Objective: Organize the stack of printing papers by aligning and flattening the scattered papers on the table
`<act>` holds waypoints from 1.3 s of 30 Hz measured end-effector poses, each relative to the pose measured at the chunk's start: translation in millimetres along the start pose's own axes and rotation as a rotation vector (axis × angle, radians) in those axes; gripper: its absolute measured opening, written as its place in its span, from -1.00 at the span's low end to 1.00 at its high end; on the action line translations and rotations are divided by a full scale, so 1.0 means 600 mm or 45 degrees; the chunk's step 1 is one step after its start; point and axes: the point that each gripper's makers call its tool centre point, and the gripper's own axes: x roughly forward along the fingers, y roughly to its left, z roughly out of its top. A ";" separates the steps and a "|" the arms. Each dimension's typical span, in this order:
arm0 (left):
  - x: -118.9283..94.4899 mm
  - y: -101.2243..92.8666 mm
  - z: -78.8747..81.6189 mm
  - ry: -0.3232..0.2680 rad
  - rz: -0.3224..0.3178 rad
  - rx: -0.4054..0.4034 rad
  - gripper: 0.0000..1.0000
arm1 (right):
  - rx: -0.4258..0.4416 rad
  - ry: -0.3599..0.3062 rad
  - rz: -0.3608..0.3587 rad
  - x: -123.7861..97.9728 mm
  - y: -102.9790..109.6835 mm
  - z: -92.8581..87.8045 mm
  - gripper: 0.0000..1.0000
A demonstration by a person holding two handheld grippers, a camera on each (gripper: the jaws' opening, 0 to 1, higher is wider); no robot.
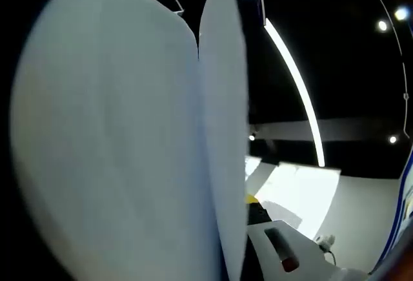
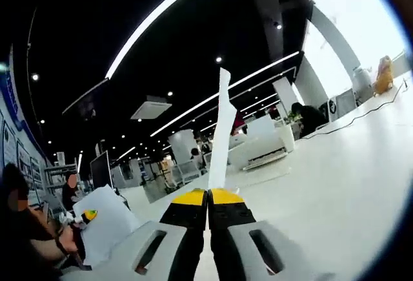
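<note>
Right gripper (image 2: 208, 194) sits at the bottom centre of the right gripper view, yellow-tipped jaws pressed together with a thin white sheet of paper (image 2: 221, 132) pinched between them, standing edge-on and rising toward the middle of the frame. At the lower left of that view the other gripper (image 2: 88, 216) pokes in, yellow tip against another white sheet (image 2: 106, 226), with a person's hand (image 2: 64, 237) behind it; whether its jaws are closed is too small to tell. The white table (image 2: 348, 171) spreads across the right side, and the background is a dim office with ceiling light strips (image 2: 161, 16), all pretty small and warped. In the left gripper view, big blurry white sheets (image 1: 110, 139) cover the left and centre right up against the lens, hiding that gripper's own jaws, so no idea how open they are. At the lower right the right gripper's grey body (image 1: 284, 249) is partly cut off by the paper.
</note>
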 end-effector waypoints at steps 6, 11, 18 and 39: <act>0.000 0.000 -0.001 0.001 0.000 -0.001 -0.86 | -0.021 0.003 0.008 0.001 0.016 0.000 -1.00; 0.001 0.000 -0.001 0.001 0.001 -0.001 -0.86 | -0.037 -0.003 0.028 0.003 0.031 0.007 -1.00; 0.001 0.000 -0.001 0.002 0.003 -0.001 -0.86 | -0.047 -0.035 0.094 0.009 0.036 0.038 -1.00; 0.001 0.000 0.001 -0.002 -0.002 -0.009 -0.86 | -0.013 -0.054 0.288 0.026 0.118 0.081 -1.00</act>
